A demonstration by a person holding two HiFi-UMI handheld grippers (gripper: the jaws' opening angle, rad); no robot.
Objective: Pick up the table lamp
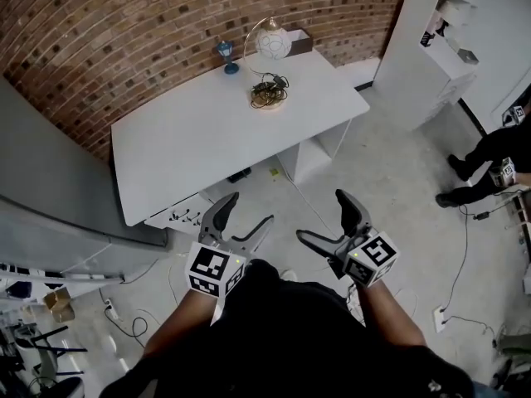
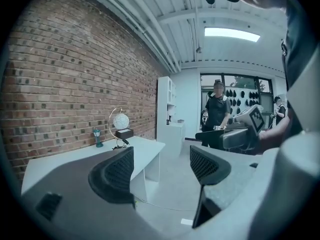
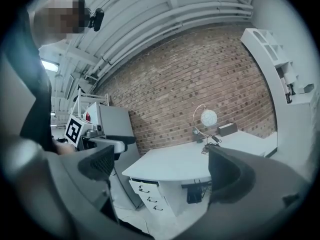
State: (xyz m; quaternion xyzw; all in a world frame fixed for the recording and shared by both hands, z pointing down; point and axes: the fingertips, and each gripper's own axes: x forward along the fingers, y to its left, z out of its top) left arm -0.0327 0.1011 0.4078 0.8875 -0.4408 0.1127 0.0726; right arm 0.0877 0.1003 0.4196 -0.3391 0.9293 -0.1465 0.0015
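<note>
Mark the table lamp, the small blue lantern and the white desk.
table lamp [image 1: 273,44], head view, on its round white shade.
small blue lantern [image 1: 226,55], head view, on its body.
white desk [image 1: 199,148], head view, on the bare top.

Head view: light is bright, even and diffuse, with only soft shadow under the white desk, and the brick wall bows along the upper edge from the wide lens. In the left gripper view a ceiling light panel is the one visible source; the picture runs cooler and dimmer, and my left gripper sits dark and soft-focused in the foreground while the room behind it is sharp. The right gripper view shows the same heavy barrel distortion, with black corners and straight lines curving toward the rim.
</note>
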